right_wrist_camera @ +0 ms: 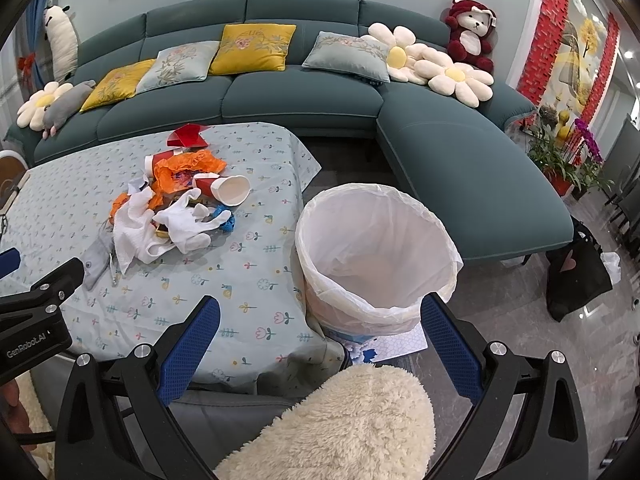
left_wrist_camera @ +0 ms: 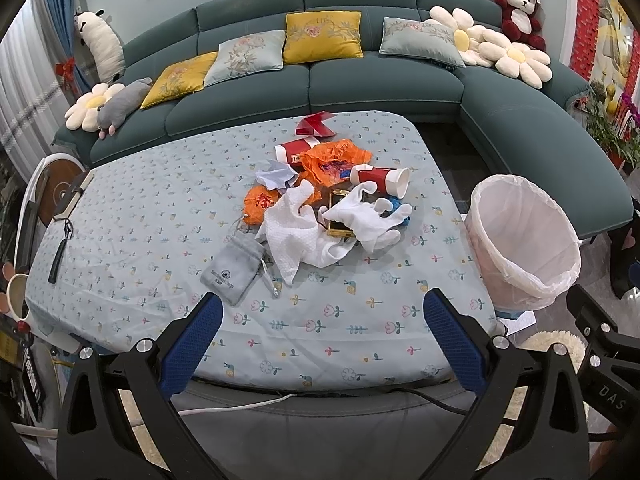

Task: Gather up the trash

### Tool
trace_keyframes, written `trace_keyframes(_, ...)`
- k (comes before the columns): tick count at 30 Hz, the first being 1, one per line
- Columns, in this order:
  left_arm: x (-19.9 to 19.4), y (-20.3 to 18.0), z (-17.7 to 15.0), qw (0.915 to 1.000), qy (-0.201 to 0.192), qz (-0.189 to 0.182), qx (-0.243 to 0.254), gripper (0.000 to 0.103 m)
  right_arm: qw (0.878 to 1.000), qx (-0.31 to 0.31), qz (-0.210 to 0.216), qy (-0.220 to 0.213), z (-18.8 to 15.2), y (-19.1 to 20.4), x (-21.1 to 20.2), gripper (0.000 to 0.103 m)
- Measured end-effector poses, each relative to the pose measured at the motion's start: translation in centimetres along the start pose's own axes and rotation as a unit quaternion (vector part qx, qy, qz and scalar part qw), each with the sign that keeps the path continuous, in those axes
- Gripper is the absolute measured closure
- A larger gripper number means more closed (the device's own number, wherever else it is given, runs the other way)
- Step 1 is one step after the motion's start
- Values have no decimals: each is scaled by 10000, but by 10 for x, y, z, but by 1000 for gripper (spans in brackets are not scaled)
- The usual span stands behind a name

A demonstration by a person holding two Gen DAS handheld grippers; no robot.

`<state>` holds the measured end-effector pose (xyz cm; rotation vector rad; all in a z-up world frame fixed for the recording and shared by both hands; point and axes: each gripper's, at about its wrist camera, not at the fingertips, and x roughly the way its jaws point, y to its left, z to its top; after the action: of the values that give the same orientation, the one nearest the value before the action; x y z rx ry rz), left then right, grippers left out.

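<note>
Trash pile (left_wrist_camera: pixel 320 204) mid tabletop (left_wrist_camera: pixel 140 216), well ahead of left claw (left_wrist_camera: pixel 322 340), released, empty. Right claw (right_wrist_camera: pixel 320 344) released, just before lined bin (right_wrist_camera: pixel 376 256) beside tabletop.

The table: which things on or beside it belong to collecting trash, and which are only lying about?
For the job: red paper cup, orange plastic wrapper, crumpled white wipe, white glove, lined trash bin.

Lying about: grey drawstring pouch, sofa cushions, red plush bear.

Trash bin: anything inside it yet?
The trash bin shows only its white liner bag inside; no trash is visible. The near wall covers part of the bottom.
</note>
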<state>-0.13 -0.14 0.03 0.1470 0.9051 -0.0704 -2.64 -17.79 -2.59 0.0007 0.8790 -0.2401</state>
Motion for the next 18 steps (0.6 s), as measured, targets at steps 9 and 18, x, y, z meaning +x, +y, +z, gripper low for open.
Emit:
trace_keyframes(9,-3,1,0,10000,-79,7,-39,7,10000,-1,-38,-26,1,-2,-2,7)
trace_keyframes(18,-4,-1,-1,9999,-80,-56,38,7,10000,1,-44,-31,1,-1,-1,7)
